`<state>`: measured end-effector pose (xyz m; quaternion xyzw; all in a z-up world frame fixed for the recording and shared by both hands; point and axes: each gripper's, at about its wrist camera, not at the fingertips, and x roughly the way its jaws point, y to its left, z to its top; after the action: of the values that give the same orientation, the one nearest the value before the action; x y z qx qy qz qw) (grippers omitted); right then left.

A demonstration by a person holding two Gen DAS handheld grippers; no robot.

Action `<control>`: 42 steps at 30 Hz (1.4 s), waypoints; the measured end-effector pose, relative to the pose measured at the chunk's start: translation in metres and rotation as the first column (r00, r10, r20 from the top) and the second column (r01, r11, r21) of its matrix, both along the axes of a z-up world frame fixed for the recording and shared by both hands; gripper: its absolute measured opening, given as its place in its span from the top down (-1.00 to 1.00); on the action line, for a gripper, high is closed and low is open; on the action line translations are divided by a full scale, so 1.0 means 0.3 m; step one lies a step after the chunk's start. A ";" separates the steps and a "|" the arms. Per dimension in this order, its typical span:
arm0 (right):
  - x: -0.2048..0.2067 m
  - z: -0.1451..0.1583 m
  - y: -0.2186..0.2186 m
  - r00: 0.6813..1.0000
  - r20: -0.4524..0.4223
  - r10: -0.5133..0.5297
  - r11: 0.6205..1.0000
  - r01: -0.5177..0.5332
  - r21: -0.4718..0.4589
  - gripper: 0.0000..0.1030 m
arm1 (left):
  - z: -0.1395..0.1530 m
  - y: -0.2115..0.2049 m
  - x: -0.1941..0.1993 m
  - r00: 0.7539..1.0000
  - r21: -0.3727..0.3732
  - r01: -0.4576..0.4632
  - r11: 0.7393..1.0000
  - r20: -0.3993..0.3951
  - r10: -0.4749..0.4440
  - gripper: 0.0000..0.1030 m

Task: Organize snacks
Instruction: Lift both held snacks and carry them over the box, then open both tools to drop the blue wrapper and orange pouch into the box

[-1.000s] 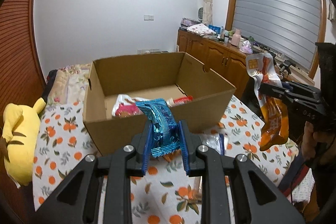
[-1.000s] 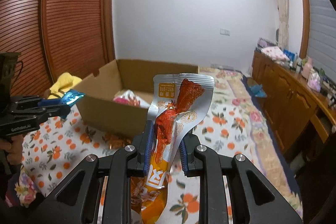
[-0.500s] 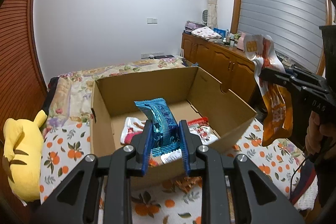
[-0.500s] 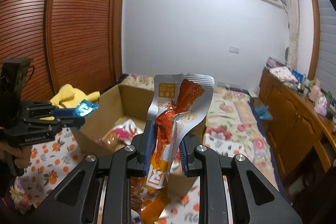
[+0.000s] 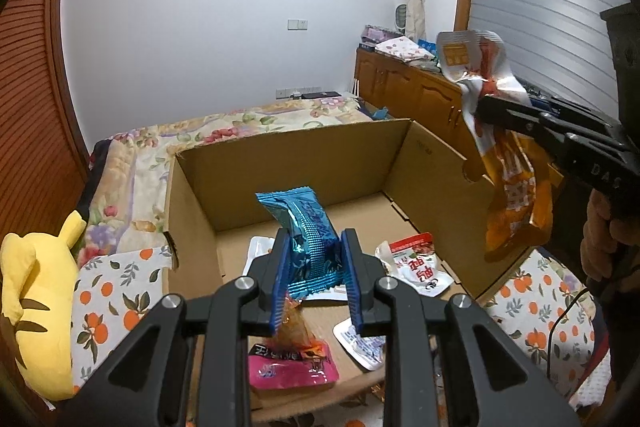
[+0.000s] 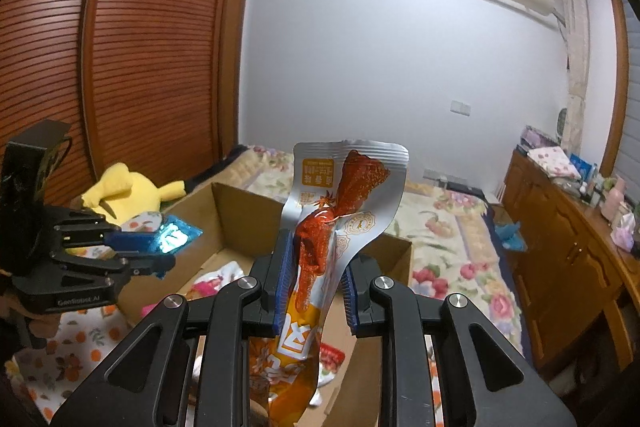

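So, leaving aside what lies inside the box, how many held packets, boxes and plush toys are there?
Held packets: 2 (blue packet, orange-silver packet)
Cardboard box: 1
Yellow plush toy: 1
Total: 4

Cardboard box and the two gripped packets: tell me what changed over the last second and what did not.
Both grippers advanced over the cardboard box: the left gripper, a second ago short of its near wall, now holds the blue foil packet above the snacks inside. The right gripper carried the orange-and-silver pouch over the box too. Unchanged: both grips stay shut, nothing released.
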<state>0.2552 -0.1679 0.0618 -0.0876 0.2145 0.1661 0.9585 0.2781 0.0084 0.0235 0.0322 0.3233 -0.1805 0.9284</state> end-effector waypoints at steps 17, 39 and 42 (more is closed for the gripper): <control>0.096 -0.144 0.062 0.995 -0.100 0.025 0.999 -0.029 -0.040 0.60 | -0.050 -0.012 0.063 0.999 0.028 -0.020 0.999 -0.028 0.021 0.50; 0.121 -0.201 0.111 0.982 -0.184 0.048 0.994 -0.065 -0.088 0.57 | -0.052 -0.009 0.050 0.999 0.032 -0.038 0.999 -0.027 0.039 0.42; 0.119 -0.201 0.110 0.979 -0.195 0.051 0.995 -0.067 -0.076 0.56 | -0.046 -0.005 0.039 0.999 0.028 -0.039 0.999 -0.027 0.039 0.37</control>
<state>0.2908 -0.1349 0.0015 -0.1169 0.3103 0.1932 0.9234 0.2896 0.0070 0.0097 0.0360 0.3389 -0.1583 0.9267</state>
